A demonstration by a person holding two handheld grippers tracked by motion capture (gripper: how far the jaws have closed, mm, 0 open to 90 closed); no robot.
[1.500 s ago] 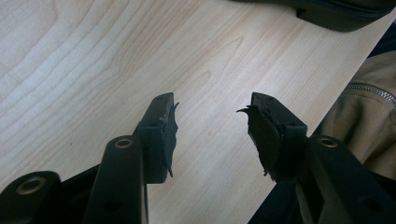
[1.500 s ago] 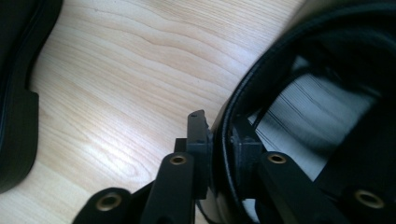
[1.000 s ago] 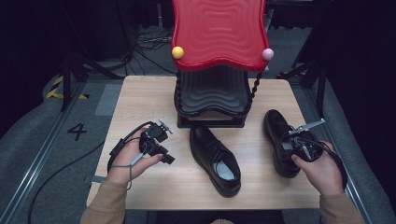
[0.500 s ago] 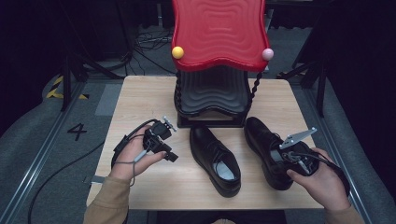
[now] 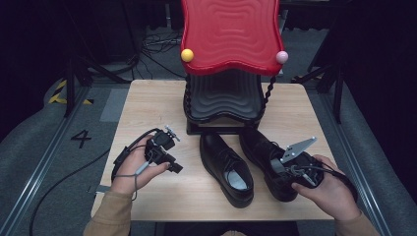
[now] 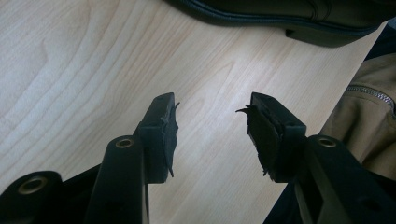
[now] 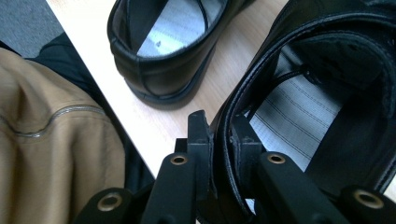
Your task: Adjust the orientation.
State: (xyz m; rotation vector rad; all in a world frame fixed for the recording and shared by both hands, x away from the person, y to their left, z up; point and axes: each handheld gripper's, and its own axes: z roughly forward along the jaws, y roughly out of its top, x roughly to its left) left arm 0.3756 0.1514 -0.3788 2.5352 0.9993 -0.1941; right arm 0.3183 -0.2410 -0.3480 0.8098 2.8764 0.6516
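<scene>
The right shoe [image 5: 275, 164] is sitting on the wooden table [image 5: 147, 108], near the right front edge, with its toe pointing toward the back. We are gripping it with our right gripper [image 7: 219, 135]. The two black jaws are squeezing the back rim of the shoe, one jaw outside the leather and one jaw inside. In the right gripper view we are looking down into the shoe at its striped grey lining. Our right hand [image 5: 327, 189] is wrapping around the gripper just behind the heel.

The left shoe [image 5: 227, 167] is lying just beside the right one, on its left. It is black too, and its opening is showing a pale insole. The two shoes are sitting very close, but we cannot tell if they are touching.

Behind both shoes a black wavy stand [image 5: 223, 98] is sitting on the table. A big red wavy top [image 5: 228, 34] is hanging over it. A yellow ball [image 5: 187, 55] is sticking to its left corner and a pink ball [image 5: 281, 57] to its right corner.

Our left gripper [image 6: 210, 135] is resting over the left side of the table, well apart from the shoes. Its jaws are standing wide apart with nothing between them, just bare wood below. Our left hand [image 5: 135, 167] is holding it, and a cable [image 5: 64, 182] is trailing off the table to the floor.

We are wearing tan sleeves [image 5: 110, 216].
</scene>
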